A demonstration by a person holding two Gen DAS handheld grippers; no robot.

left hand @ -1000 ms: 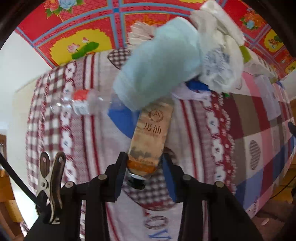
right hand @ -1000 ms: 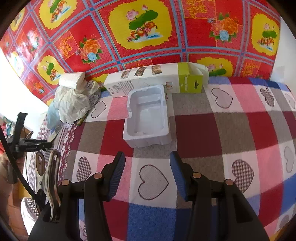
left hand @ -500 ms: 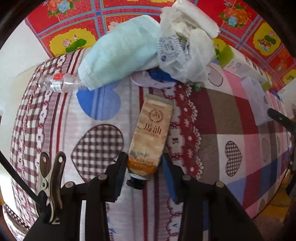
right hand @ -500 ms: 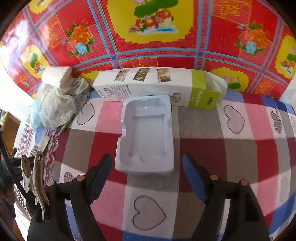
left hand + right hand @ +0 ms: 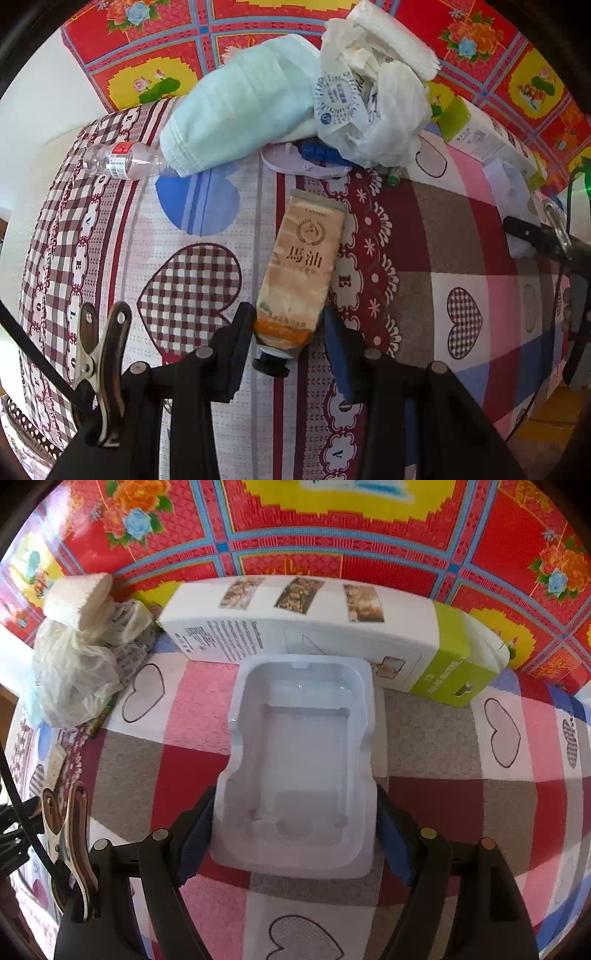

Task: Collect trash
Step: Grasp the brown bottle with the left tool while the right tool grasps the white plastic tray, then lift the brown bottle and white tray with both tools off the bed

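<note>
- A cream tube [image 5: 301, 273] is gripped at its cap end by the left gripper [image 5: 290, 332], above the patchwork-covered bed [image 5: 424, 236].
- The right gripper [image 5: 295, 823] jaws have just been widened; a white plastic tray [image 5: 299, 760], near the bed's back edge, now sits between them, ungrasped.

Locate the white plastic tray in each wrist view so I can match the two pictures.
Left wrist: white plastic tray at the far right edge, small, just past the right gripper.
Right wrist: white plastic tray at centre, between the right gripper's open fingers.
Shared landmark: white-and-green carton behind the tray.
</note>
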